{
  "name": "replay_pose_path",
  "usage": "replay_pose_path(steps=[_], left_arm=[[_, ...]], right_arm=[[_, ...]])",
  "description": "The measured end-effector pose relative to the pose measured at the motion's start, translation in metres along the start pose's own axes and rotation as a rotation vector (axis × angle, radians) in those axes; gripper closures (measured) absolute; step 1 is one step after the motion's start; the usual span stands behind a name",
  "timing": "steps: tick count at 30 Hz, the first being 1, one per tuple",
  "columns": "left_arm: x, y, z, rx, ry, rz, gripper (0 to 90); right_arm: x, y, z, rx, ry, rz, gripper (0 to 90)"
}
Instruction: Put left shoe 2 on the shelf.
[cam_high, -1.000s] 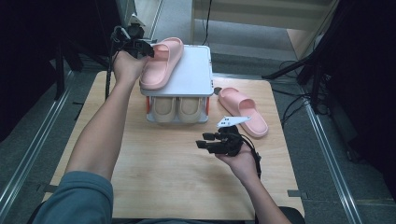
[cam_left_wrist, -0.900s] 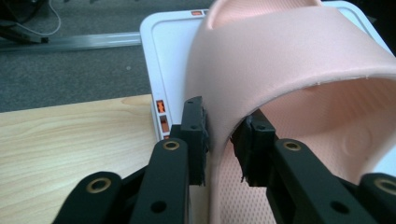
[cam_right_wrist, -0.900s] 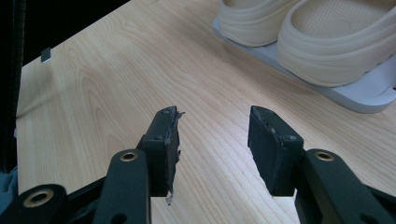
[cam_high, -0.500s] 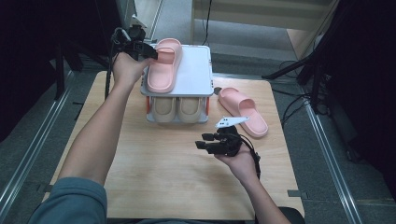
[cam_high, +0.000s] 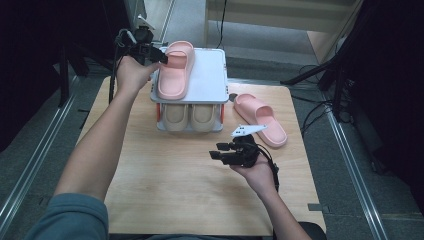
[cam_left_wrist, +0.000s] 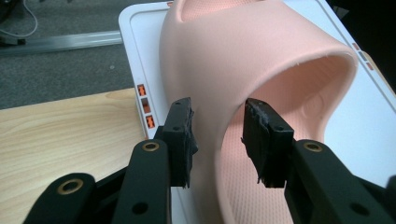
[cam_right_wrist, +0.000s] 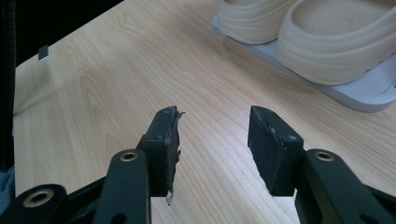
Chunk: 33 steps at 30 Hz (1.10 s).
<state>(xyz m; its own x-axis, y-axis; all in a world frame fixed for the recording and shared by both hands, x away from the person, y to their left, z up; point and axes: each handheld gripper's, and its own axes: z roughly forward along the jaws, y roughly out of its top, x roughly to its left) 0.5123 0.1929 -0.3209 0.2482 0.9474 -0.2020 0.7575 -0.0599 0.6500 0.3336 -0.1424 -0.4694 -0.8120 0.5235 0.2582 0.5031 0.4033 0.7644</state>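
Pink foam slide sandal lies on the flat top of the white plastic two-tier shoe rack, toe end toward the far edge, along the rack's left side. Left gripper is at the sandal's strap; in the left gripper view the strap's side wall runs between the two black fingers. The fingers have just been opening: the left pad looks to lie against the strap, the right pad stands off it with a gap, so no clamp.

Lower tier of the rack holds a pair of beige foam slide sandals, side by side, toes toward the person.

A second pink foam slide sandal lies on the light wooden desk, right of the rack.

Right gripper hovers over bare desk in front of the rack, fingers spread wide, nothing between them.
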Motion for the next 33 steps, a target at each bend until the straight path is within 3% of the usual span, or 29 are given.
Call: replay_pose_path(steps=[8,14,19,22,33], left_arm=[[0.009,-0.013,-0.03,-0.029,-0.032,0.027,59.6],[0.021,-0.034,-0.054,-0.046,-0.096,0.036,56.5],[0.029,-0.055,-0.067,-0.051,-0.096,0.057,53.0],[0.034,-0.07,-0.071,-0.058,-0.091,0.075,50.7],[0.053,-0.126,-0.066,-0.064,-0.111,0.074,45.8]], right_arm=[[-0.005,0.0,-0.005,-0.013,-0.018,0.012,53.4],[-0.012,0.0,-0.013,-0.03,-0.039,0.033,53.4],[-0.021,0.0,-0.022,-0.033,-0.083,0.036,53.7],[-0.03,-0.001,-0.03,-0.059,-0.102,0.061,55.0],[-0.063,-0.007,-0.052,-0.068,-0.205,0.115,64.2]])
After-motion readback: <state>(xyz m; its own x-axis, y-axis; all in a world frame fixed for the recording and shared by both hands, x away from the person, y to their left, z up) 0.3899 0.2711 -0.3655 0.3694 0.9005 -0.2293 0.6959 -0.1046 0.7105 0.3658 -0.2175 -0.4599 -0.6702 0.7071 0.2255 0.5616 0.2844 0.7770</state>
